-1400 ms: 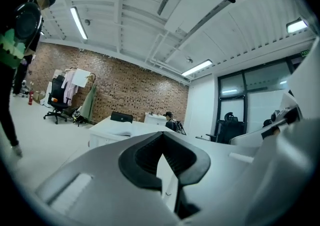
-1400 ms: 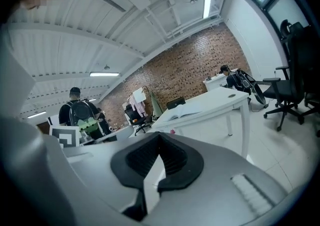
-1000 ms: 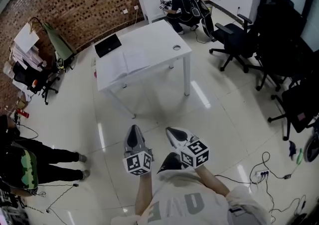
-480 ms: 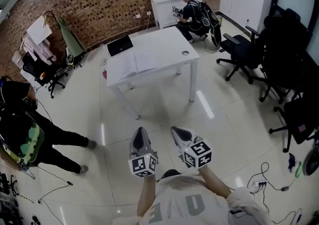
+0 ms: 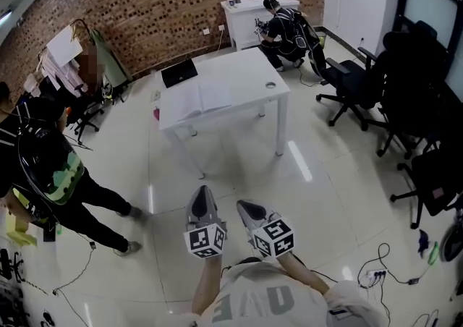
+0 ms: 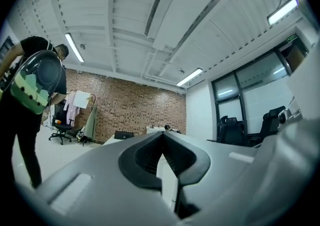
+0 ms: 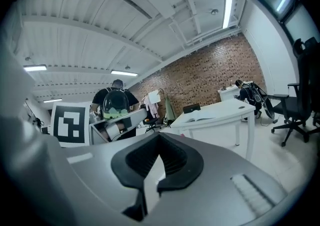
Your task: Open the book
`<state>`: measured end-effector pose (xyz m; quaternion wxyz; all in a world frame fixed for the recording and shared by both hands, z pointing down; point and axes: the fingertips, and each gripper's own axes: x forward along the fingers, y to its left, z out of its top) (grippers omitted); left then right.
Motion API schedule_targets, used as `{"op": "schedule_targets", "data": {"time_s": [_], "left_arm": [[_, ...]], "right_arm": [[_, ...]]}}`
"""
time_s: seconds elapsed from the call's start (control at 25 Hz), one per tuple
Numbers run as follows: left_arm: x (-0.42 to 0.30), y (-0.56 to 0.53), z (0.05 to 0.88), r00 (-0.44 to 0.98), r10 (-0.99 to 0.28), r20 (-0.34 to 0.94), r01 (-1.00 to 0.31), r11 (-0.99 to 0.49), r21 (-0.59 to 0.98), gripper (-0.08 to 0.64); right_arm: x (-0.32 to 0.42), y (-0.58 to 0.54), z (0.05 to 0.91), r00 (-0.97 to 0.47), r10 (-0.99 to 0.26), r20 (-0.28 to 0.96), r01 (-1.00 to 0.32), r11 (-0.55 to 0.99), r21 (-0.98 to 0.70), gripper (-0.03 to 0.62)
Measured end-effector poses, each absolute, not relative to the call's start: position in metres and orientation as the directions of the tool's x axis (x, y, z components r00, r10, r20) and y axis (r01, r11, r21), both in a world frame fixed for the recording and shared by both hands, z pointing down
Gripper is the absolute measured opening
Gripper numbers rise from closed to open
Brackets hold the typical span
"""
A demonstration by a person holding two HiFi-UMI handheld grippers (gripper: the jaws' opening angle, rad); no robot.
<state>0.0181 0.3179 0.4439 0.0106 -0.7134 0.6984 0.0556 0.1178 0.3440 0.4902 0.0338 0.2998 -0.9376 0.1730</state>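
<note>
Both grippers hover low over the glossy tiled floor [image 5: 325,173], side by side at the near edge of the head view and well apart from the table. The left gripper [image 5: 201,194] has its jaws pressed together with nothing between them, and its own view shows the two dark pads meeting along one line. The right gripper [image 5: 244,207] is likewise closed and empty, its pads touching at the tip. Both point toward the white table [image 5: 242,76], which stands farther off in the middle of the room. The book [image 5: 197,98] lies flat on the table's left half, near its near edge, with pale pages spread upward. A black laptop [image 5: 179,72] sits just beyond it, at the far-left corner. To the left a person in black with a green backpack [image 5: 51,173] stands bent forward. At the far side another person [image 5: 283,23] crouches beside a small white cabinet [image 5: 242,18] against the brick wall. Black office chairs [image 5: 351,79] crowd the right side.
</note>
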Motion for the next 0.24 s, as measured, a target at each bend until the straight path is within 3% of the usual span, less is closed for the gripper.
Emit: {"op": "schedule_targets", "data": {"time_s": [0.24], "left_arm": [[0.054, 0.324, 0.424, 0.099, -0.982, -0.158, -0.995, -0.098, -0.013, 0.018]], "right_arm": [[0.138, 0.344, 0.49, -0.794, -0.59, 0.144, -0.604, 0.741, -0.293, 0.002]]}}
